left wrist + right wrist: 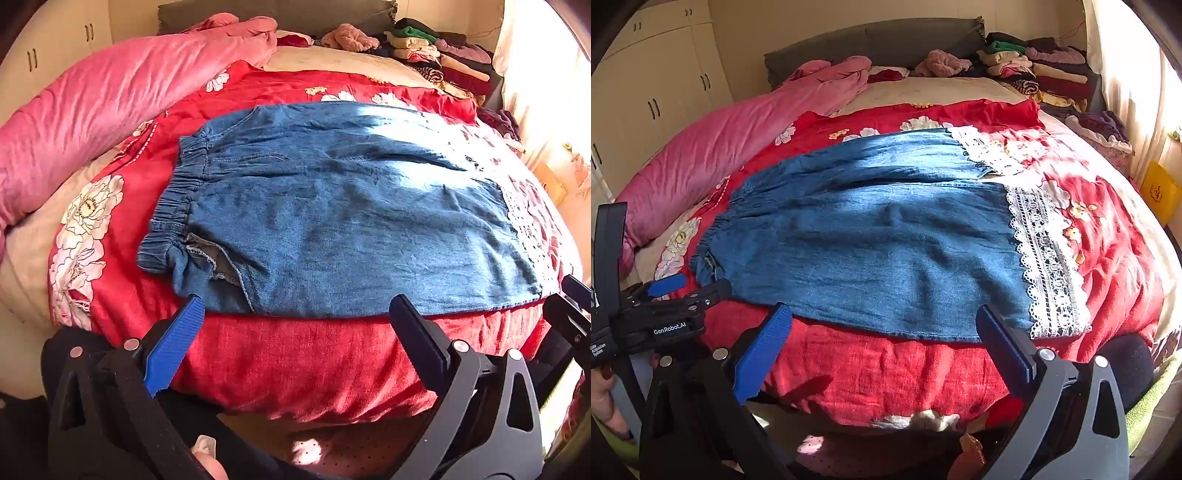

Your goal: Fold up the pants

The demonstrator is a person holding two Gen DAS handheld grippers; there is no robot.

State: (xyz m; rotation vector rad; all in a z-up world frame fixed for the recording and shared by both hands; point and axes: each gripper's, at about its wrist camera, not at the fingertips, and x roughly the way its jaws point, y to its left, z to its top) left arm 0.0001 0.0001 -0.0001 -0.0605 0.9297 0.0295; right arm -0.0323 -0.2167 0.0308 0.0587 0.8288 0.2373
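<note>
Both grippers, left gripper and right gripper, hover with jaws apart, holding nothing, at the near hem of the denim pants spread flat across the red quilt. Folding hasn't begun; next, I'd guess, each must pinch that near edge.

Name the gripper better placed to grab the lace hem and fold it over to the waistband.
Right. The right gripper sits open just short of the lace hem, while the left gripper is open near the waistband end.
</note>
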